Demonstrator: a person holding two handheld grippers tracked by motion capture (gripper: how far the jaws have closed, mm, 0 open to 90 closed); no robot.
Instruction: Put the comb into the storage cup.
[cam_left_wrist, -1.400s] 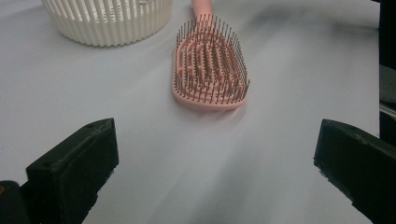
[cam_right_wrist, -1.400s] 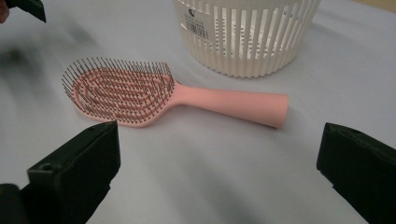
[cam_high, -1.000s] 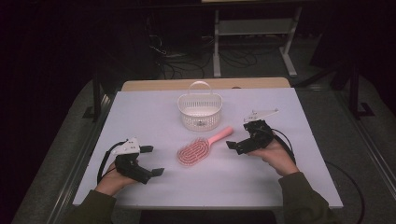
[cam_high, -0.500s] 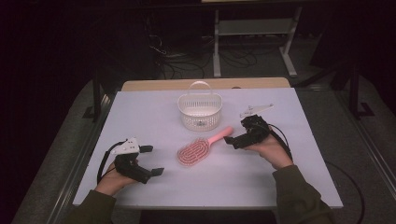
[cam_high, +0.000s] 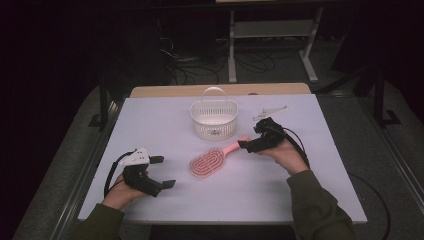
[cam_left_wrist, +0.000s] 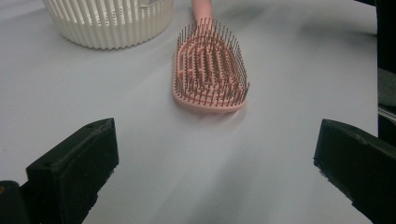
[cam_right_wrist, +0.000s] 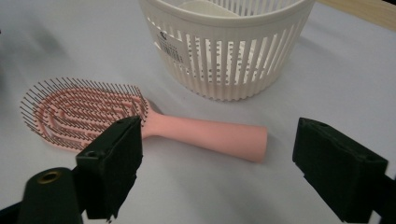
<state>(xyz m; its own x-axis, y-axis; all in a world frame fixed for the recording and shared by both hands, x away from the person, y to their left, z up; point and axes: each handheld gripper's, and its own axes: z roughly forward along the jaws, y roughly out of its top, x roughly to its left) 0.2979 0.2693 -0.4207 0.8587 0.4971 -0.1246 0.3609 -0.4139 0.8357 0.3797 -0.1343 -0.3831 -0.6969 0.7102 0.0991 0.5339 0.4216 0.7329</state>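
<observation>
A: What does the high view show?

B: A pale lavender table (cam_high: 165, 120). A pink plastic paddle hairbrush (cam_high: 210, 161) lies bristles-up near the middle, with its handle pointing toward a white slatted plastic basket with a hoop handle (cam_high: 214, 120), just behind it. The right gripper (cam_high: 248, 145), held in a person's hand, sits at the handle's end. The left gripper (cam_high: 162, 172) rests well apart, near the table's front left.

A: And the left gripper view?

B: Its two black jaws stand wide apart with nothing between them. The brush head (cam_left_wrist: 210, 70) lies ahead on the table, with the basket's wall (cam_left_wrist: 109, 23) behind it.

A: The right gripper view?

B: The jaws flank the brush handle (cam_right_wrist: 210, 135), which lies flat between them. They have just been closing in but remain apart from it, pads not touching. The basket (cam_right_wrist: 224, 51) stands just behind.

A: Which step is this?

B: Likely the grasp on the handle. Next, the jaws need to lower around it, close firmly, then lift, probably toward the basket.
</observation>
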